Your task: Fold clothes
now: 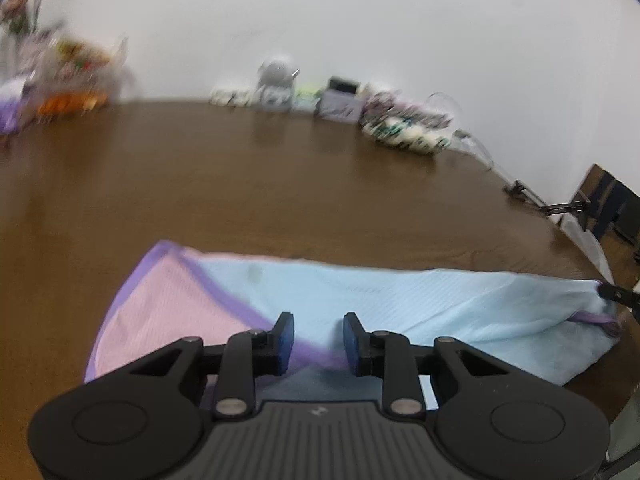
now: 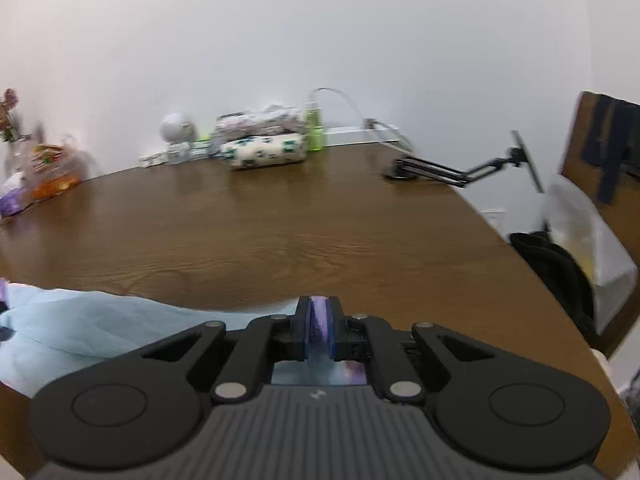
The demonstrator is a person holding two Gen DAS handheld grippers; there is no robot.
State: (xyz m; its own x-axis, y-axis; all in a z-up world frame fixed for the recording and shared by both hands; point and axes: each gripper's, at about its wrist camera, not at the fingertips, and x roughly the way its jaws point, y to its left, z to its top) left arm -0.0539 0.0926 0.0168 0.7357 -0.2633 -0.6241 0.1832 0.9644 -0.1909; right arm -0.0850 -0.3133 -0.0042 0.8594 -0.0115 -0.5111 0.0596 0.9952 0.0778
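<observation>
Right wrist view, right claw (image 2: 319,330) pinching garment (image 2: 100,320), desk clamp arm (image 2: 448,168) beyond.

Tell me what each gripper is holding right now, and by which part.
The right gripper is shut on the garment, pinching its purple trim edge. The left gripper is open above the garment and holds nothing.

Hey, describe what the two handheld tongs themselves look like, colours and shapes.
Both look alike. The left tongs have two black fingers with blue pads, black linkage arms with silver pivot pins, two round black discs, and a grey ribbed body with a small white logo. The right tongs show the same build. No cables or sleeves are visible.
</observation>
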